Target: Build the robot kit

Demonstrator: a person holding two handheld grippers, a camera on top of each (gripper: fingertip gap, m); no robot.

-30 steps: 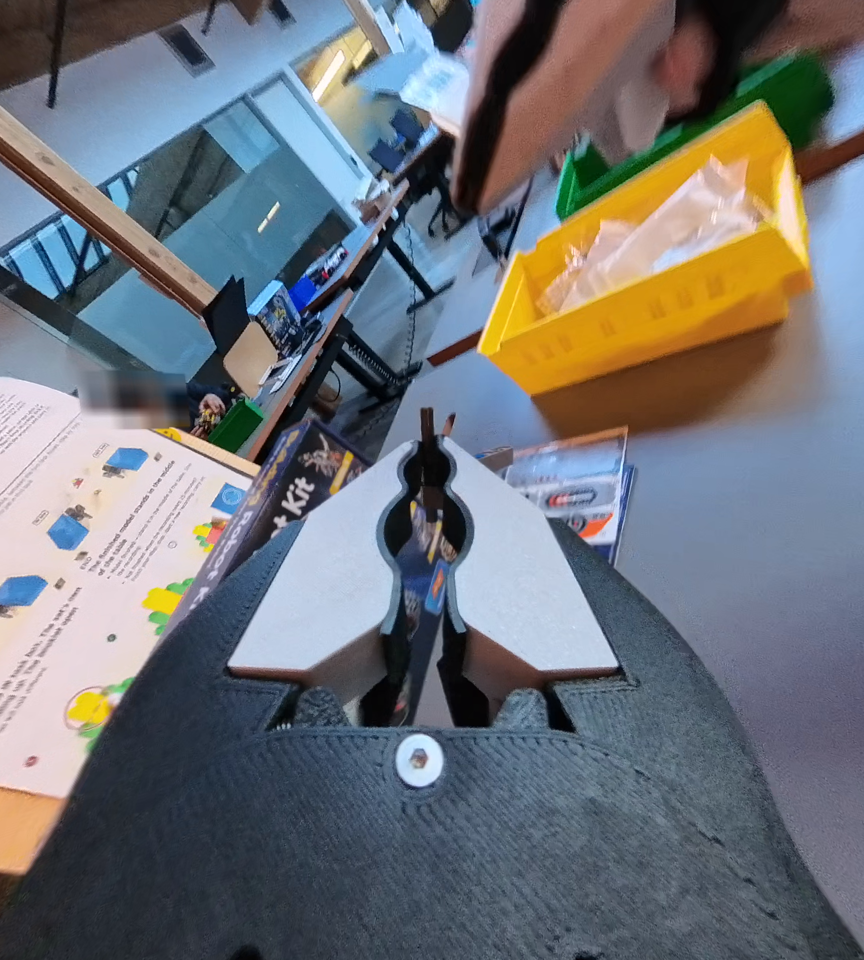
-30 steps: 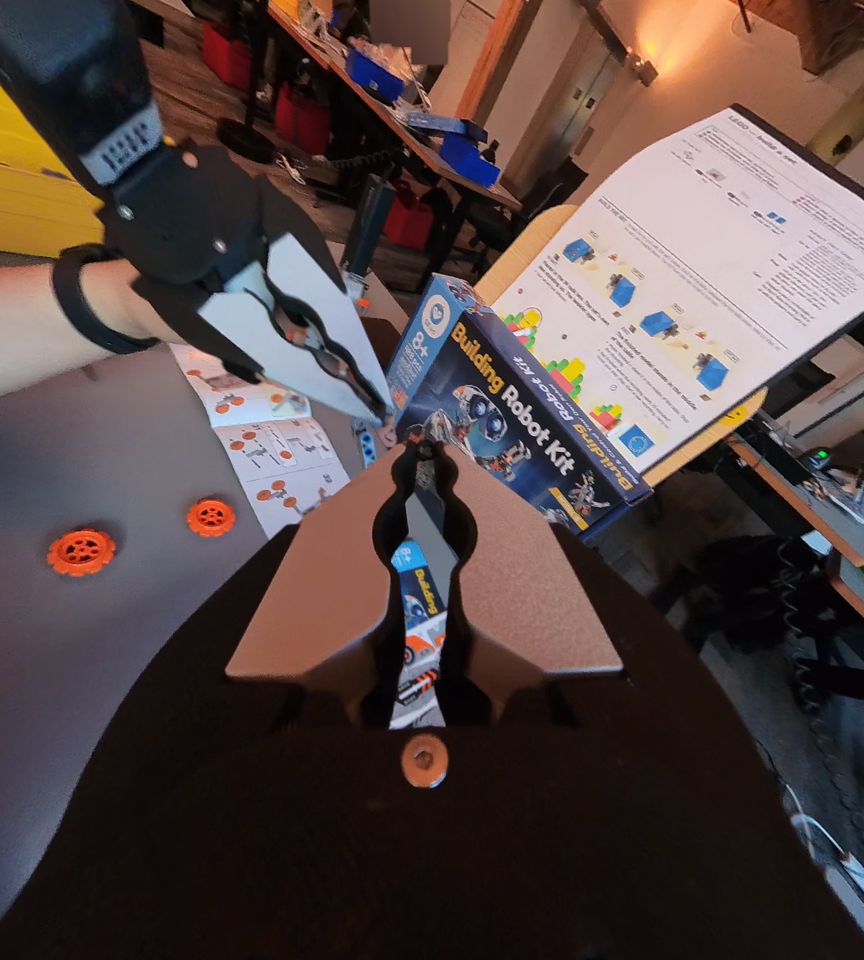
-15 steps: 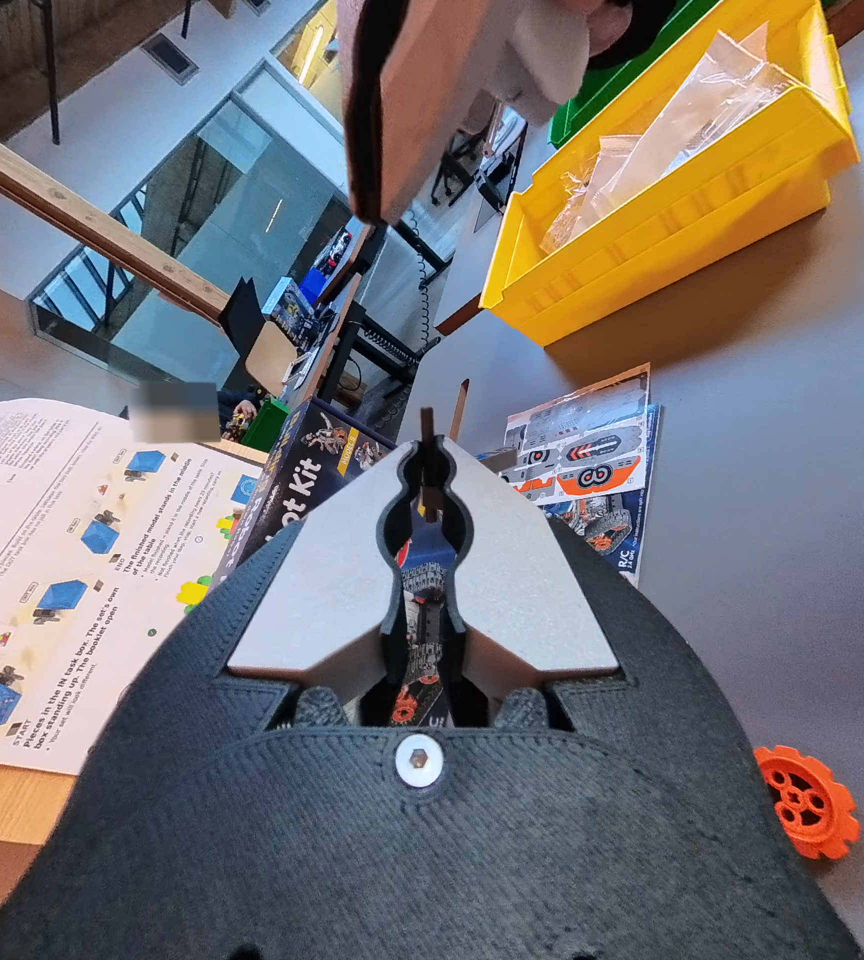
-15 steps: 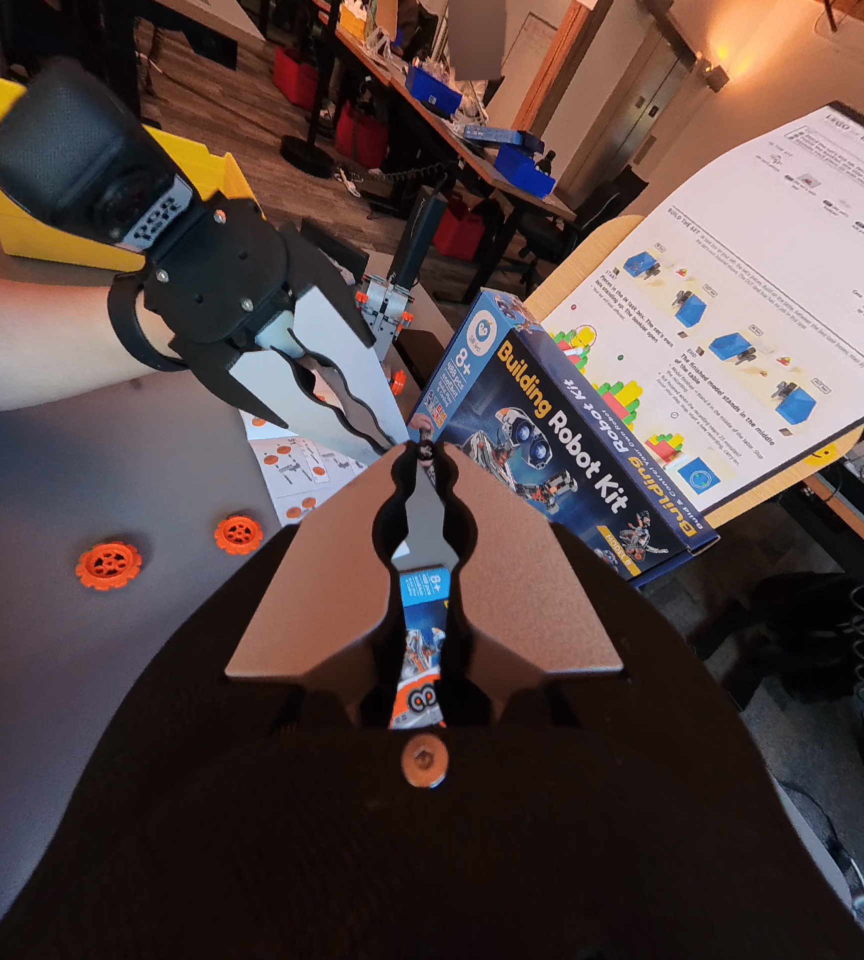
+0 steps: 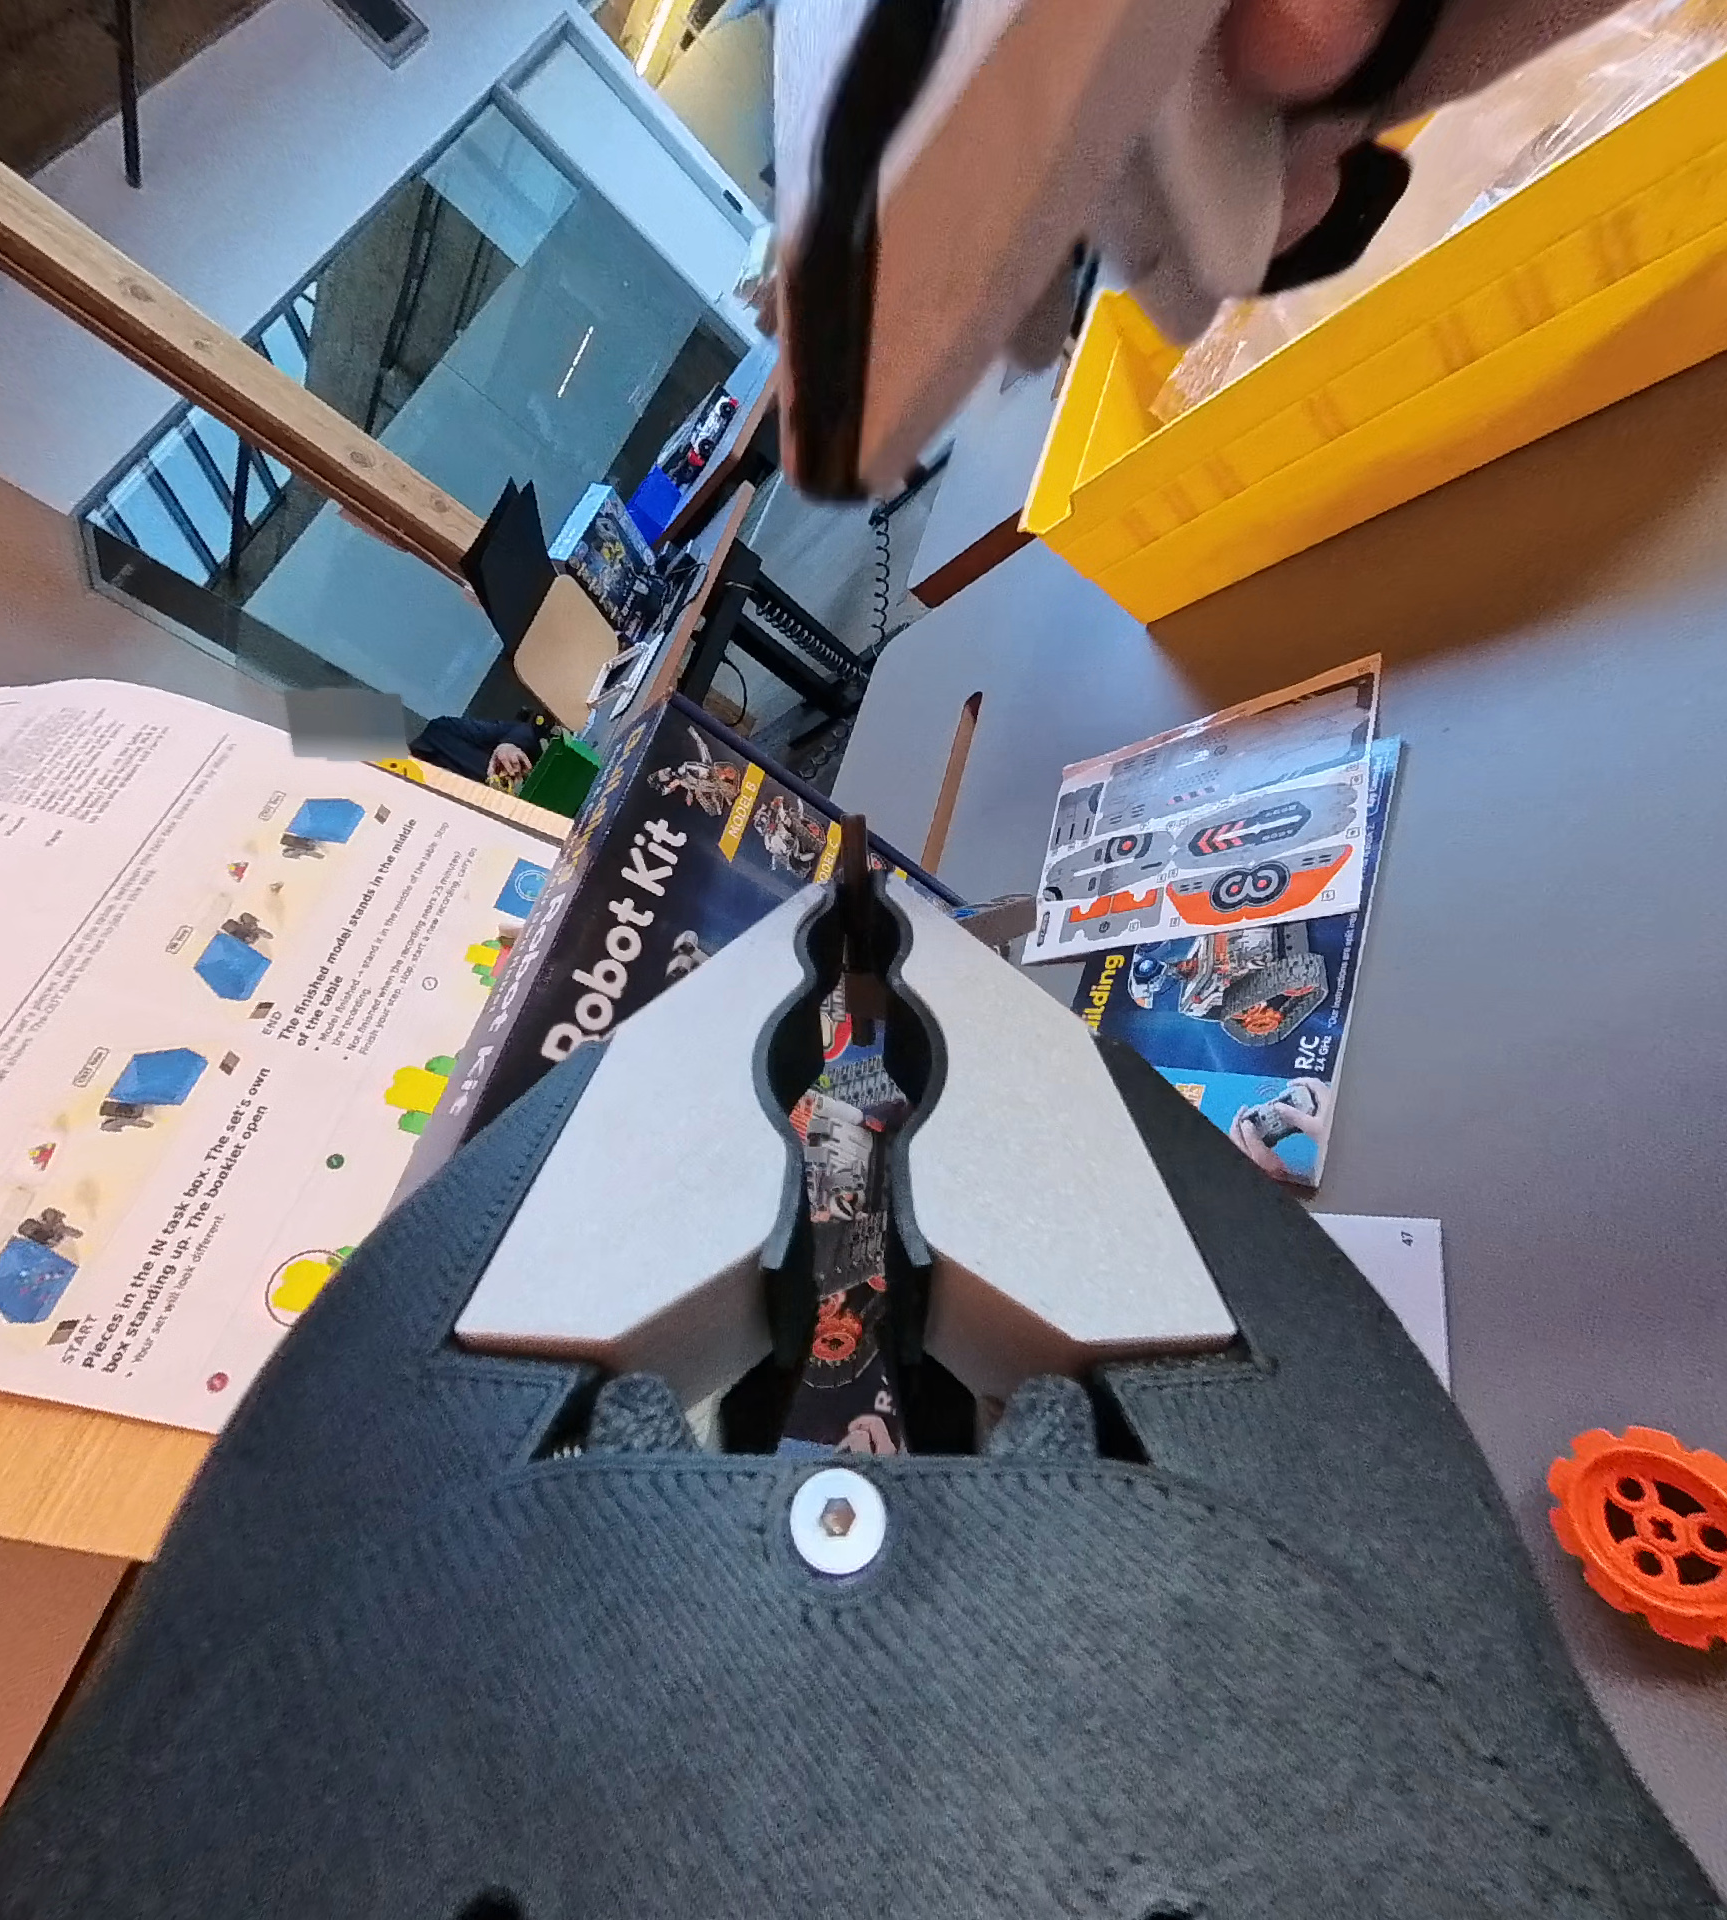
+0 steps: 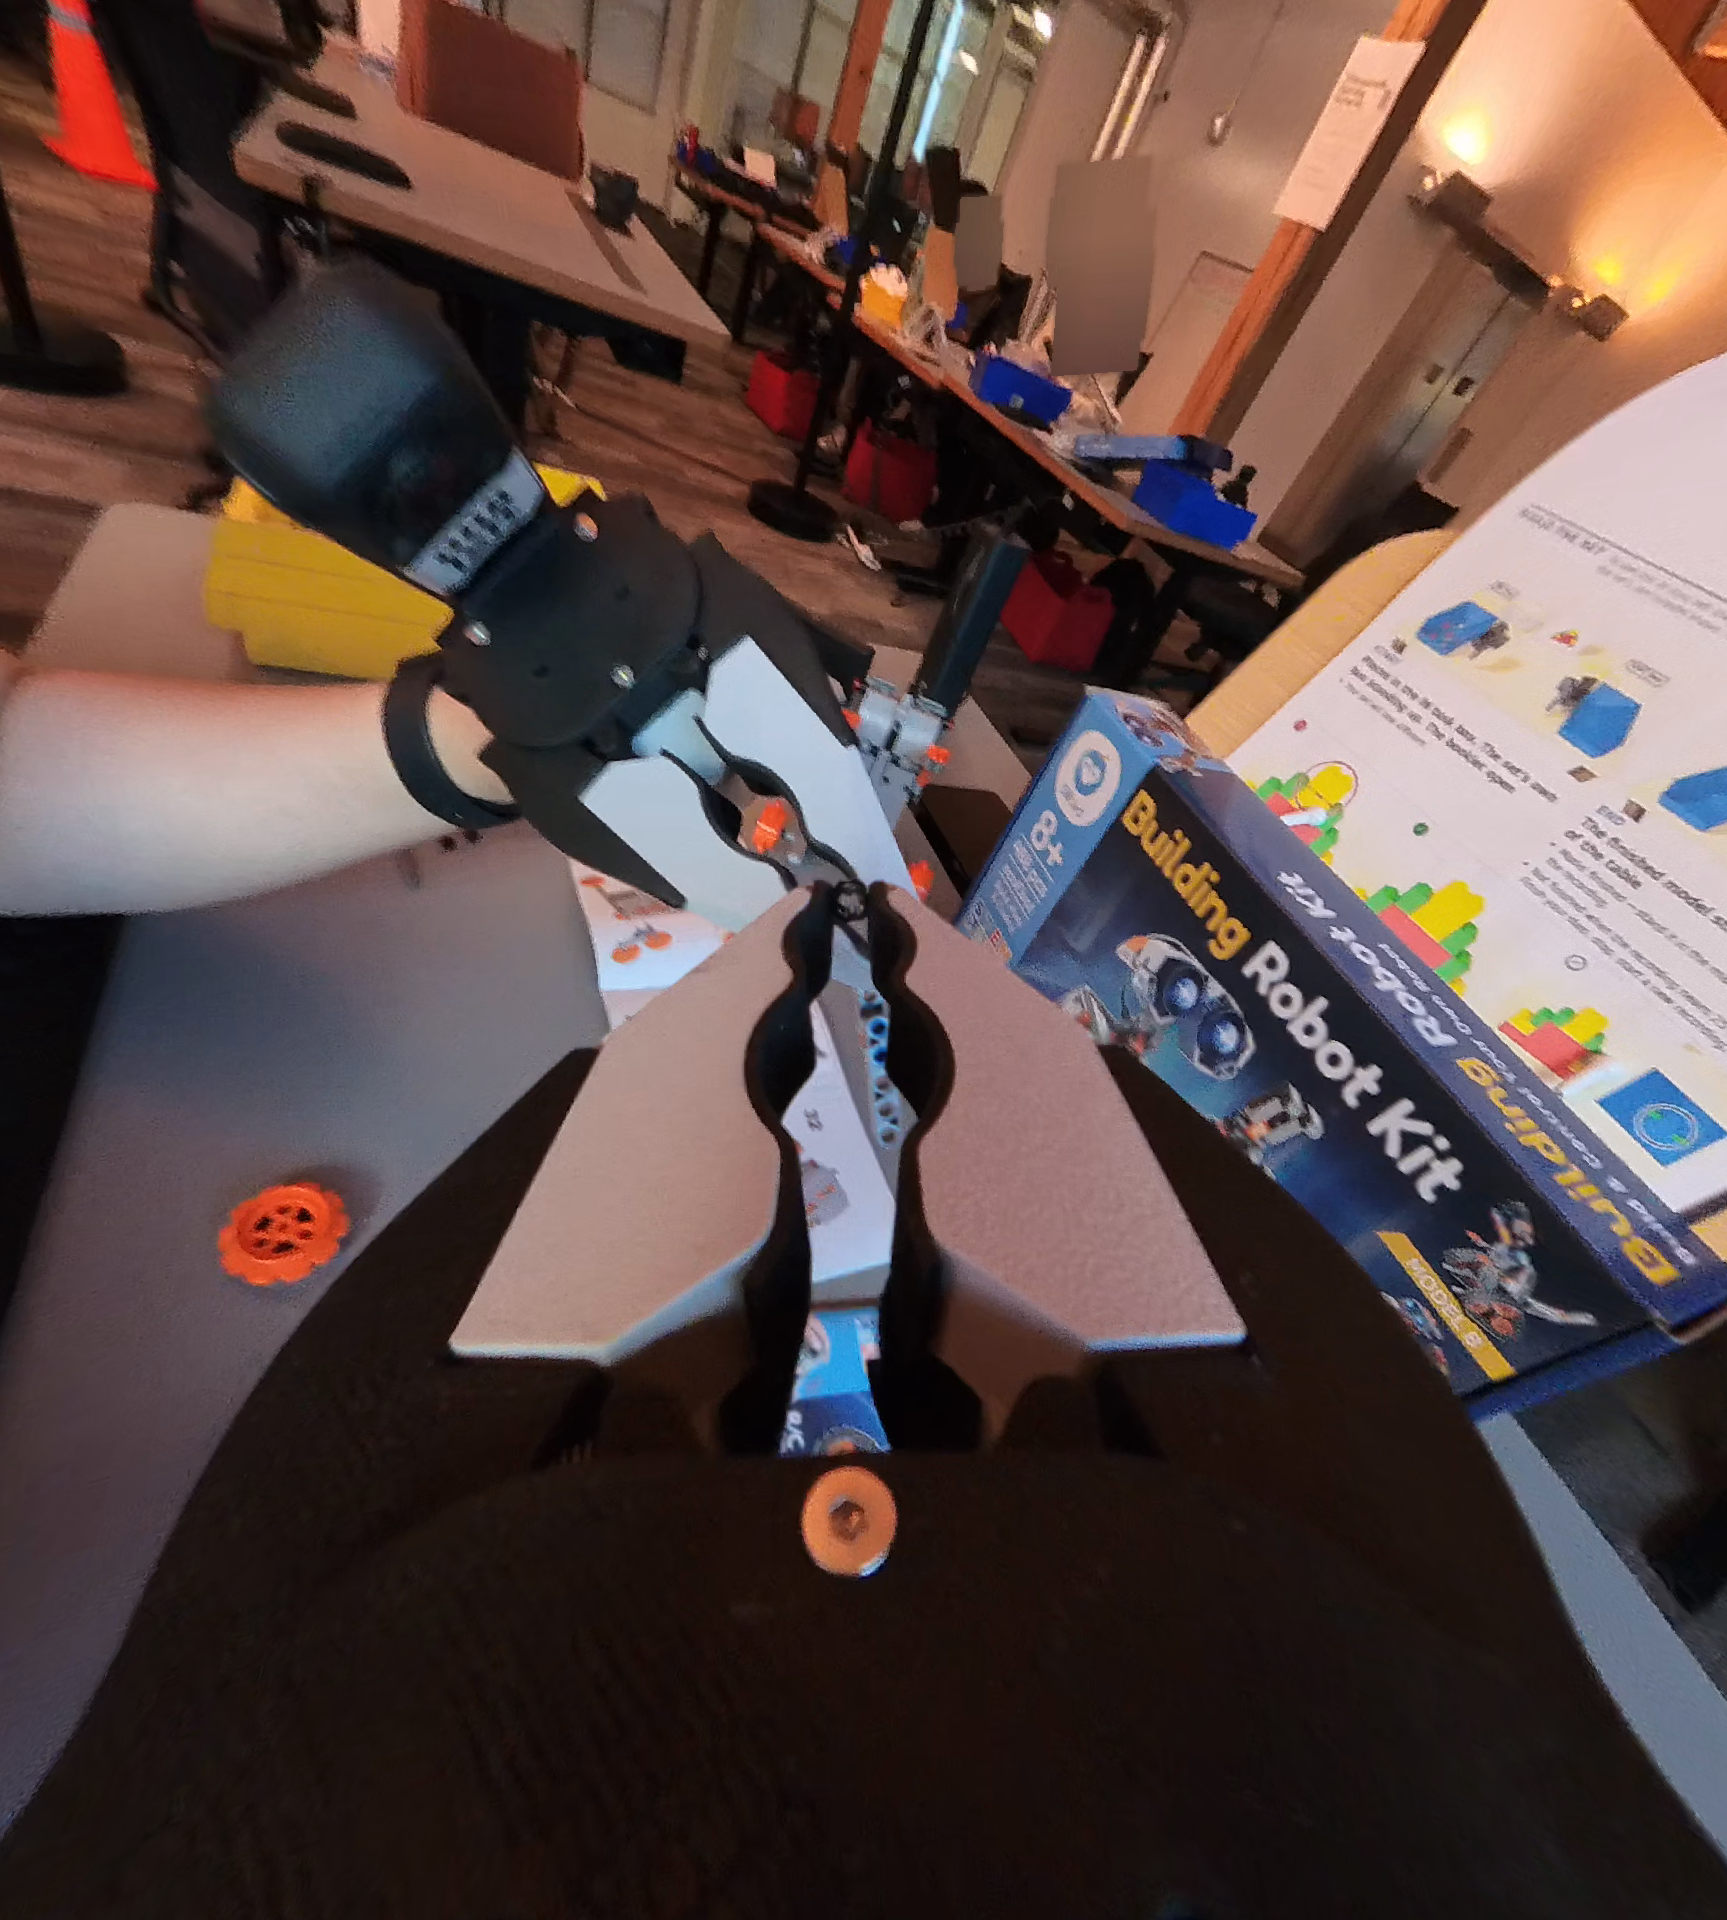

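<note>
My left gripper (image 5: pixel 854 894) is shut on a thin dark axle (image 5: pixel 856 935) that sticks out past its tips, above the dark blue robot kit box (image 5: pixel 630 935). My right gripper (image 6: pixel 851 902) is shut on a small black piece (image 6: pixel 851 896). Its tips almost meet the left gripper (image 6: pixel 843 868), which comes in from the left with a forearm behind it. A small grey and orange part (image 6: pixel 771 821) shows between the left fingers. In the left wrist view the right gripper (image 5: pixel 828 457) hangs blurred overhead.
An orange gear (image 5: pixel 1680 1538) (image 6: pixel 282 1231) lies on the grey table (image 5: pixel 1617 935). Booklets (image 5: pixel 1223 935) lie near a yellow bin (image 5: pixel 1410 364) holding plastic bags. An instruction sheet (image 5: pixel 111 1039) leans on a board. A grey and orange model (image 6: pixel 900 722) stands behind the box (image 6: pixel 1306 1049). Some 7 cm of space lies between my two pairs of fingers. It is some 20 cm from my left tips to the orange gear (image 5: pixel 1680 1538).
The left gripper has drawn back over the table, bringing an orange gear into its view. The right gripper has closed in on the left gripper's tips and tilted up toward the room.
</note>
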